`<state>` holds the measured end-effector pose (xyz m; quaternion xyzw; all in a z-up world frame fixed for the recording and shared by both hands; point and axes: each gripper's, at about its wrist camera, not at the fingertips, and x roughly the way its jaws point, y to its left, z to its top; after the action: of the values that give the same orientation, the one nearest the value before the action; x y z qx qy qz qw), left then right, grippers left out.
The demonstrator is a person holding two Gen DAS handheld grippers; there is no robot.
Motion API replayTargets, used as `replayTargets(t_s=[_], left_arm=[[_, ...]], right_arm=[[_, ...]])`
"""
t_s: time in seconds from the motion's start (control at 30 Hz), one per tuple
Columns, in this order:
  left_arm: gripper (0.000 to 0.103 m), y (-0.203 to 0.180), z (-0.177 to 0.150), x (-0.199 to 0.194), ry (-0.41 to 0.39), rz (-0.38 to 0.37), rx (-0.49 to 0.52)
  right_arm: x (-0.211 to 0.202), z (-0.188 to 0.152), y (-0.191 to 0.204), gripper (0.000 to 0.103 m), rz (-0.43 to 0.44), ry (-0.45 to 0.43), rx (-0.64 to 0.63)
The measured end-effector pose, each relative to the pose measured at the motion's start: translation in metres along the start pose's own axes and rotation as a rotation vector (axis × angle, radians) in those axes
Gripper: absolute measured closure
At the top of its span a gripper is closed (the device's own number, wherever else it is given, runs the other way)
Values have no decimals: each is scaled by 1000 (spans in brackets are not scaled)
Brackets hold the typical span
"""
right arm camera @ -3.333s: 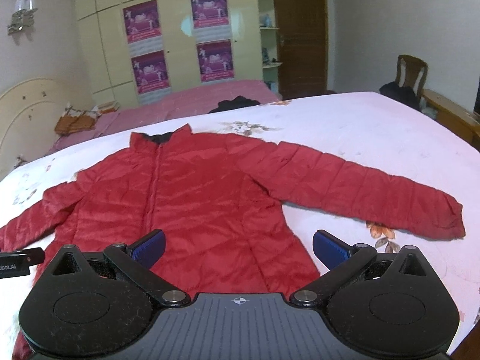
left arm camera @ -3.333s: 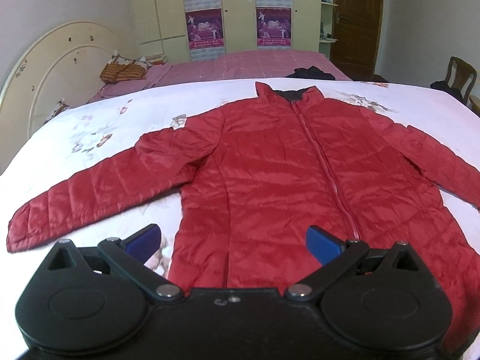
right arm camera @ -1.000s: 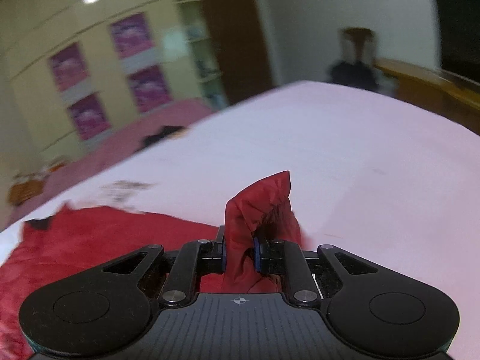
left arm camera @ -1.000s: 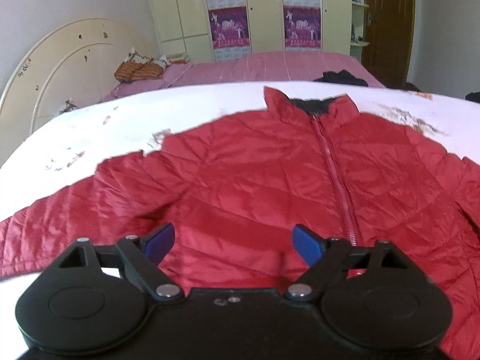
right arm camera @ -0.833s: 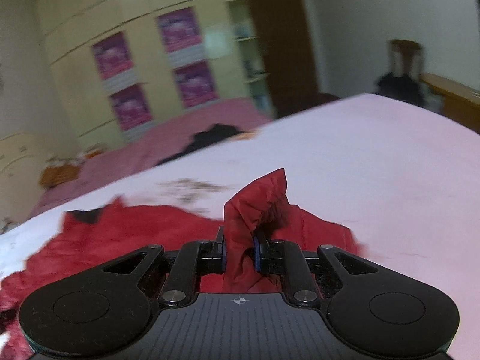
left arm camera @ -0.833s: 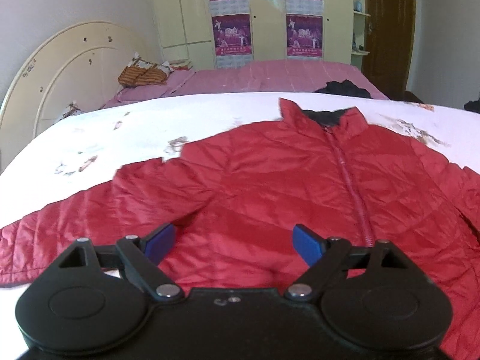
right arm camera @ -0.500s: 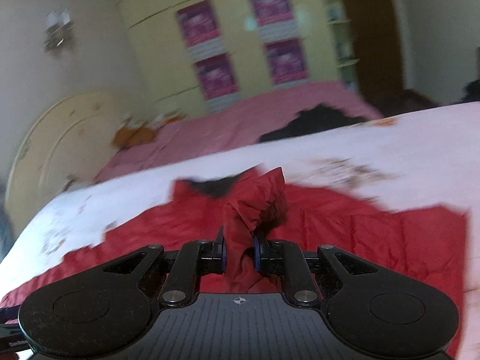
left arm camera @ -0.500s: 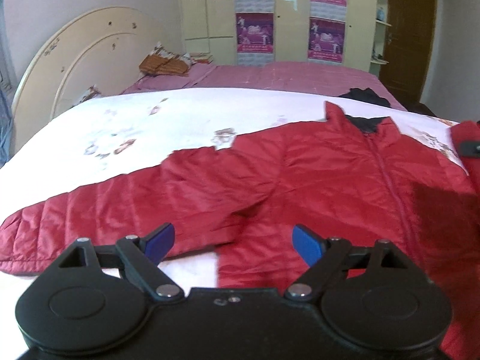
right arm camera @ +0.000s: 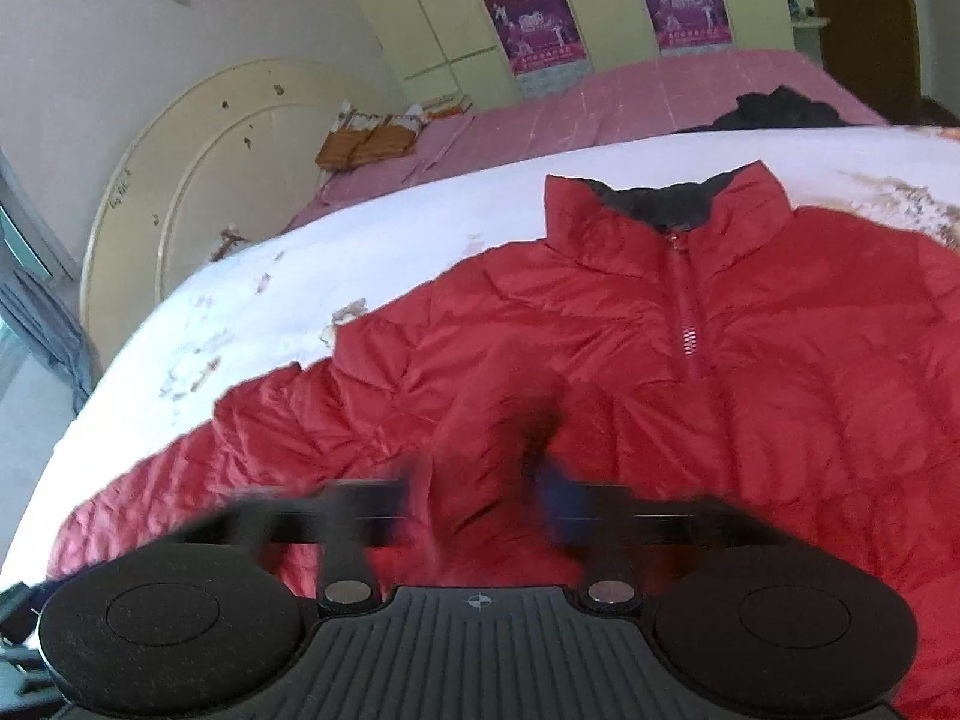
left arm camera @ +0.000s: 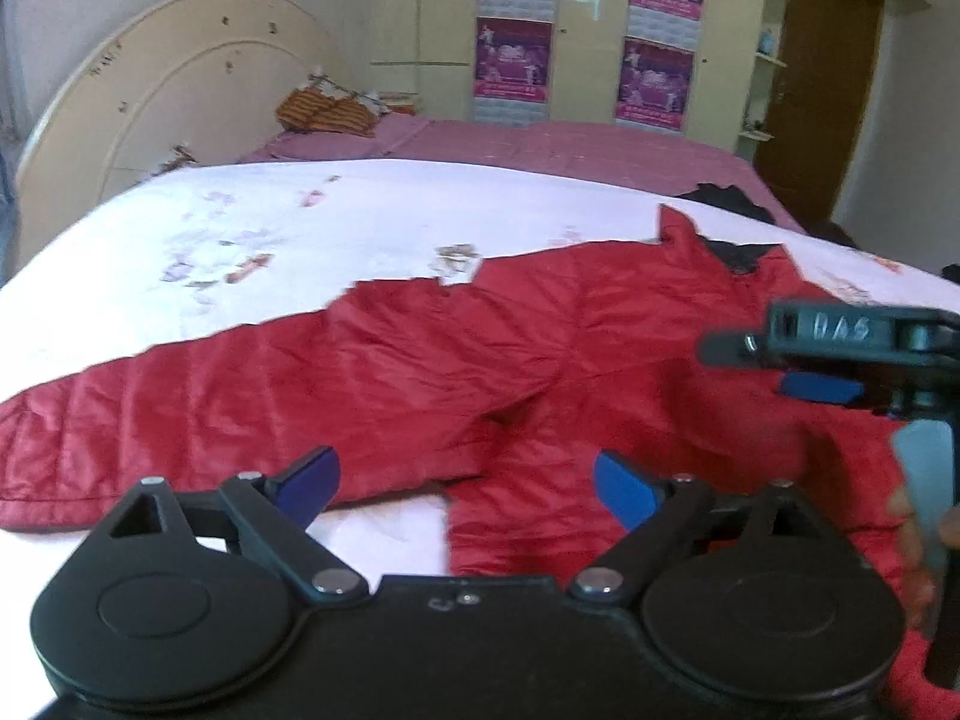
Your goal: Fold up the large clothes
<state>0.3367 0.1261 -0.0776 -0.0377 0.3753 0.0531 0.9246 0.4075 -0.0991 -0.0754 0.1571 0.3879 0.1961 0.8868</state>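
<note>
The red jacket (left arm camera: 540, 360) lies face up on the white bed (left arm camera: 300, 228), collar toward the far pink bed (right arm camera: 630, 102). Its right sleeve, stretched out sideways three seconds ago, is now folded across the chest. The right claw (right arm camera: 486, 504), pinching the cuff half a second ago, has just been opening; blurred, it stands spread with nothing gripped. The left claw (left arm camera: 465, 483) hangs spread over the hem. Only the left view shows the other sleeve's cuff, near the bed's edge, with bare sheet beyond.
</note>
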Motion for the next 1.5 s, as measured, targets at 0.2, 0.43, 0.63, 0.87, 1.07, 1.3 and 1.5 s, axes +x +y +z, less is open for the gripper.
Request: replayTargets(t_s=[0.2,0.43,0.63,0.87,1.07,1.3,1.5], left_arm=[[6,-29,4,11,9,-102,24],[31,-54,9,58,67,-159,15],[94,-49,10,79,76,-222,-39],[97,-45,36,59,-86,-210,-62],[97,-29,24,87,-21,-106,-82],[96,-34,14,92,-1,-81,-33],[95,-39,10,98,13,-48,9]], right_arm=[[-33,10,-20,13,-67,-73,-25],[-81,0,-65,13,-213,-127,-42],[-105,-5,-108,13,-302,-148,7],[-111,9,-152,13,-403,-173,43],[-97,21,-193,13,-453,-150,98],[-76,33,-223,18,-463,-110,112],[-55,36,-241,61,-419,-45,167]])
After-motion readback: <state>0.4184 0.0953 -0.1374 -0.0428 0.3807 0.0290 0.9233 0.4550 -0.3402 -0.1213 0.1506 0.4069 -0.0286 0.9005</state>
